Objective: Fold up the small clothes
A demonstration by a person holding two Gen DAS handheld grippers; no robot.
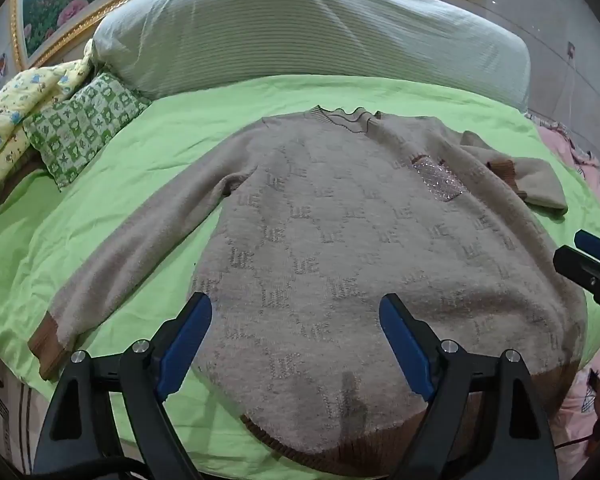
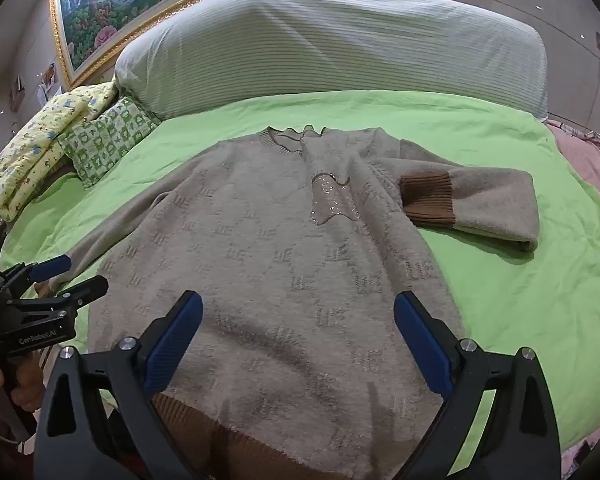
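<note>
Two tools hang spread above a beige sweater (image 1: 340, 240) lying flat on the green sheet (image 1: 140, 184); nothing sits between their jaws. Left tool (image 1: 296, 344) near the hem; right tool (image 2: 298, 344) likewise; one sleeve (image 2: 480, 204) lies folded inward.

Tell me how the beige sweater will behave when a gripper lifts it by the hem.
The sweater looks soft and fuzzy, so it will likely sag and drape rather than hold its shape. Its long sleeve lies spread out and would probably trail. The thick knit should give the open left gripper good purchase.
</note>
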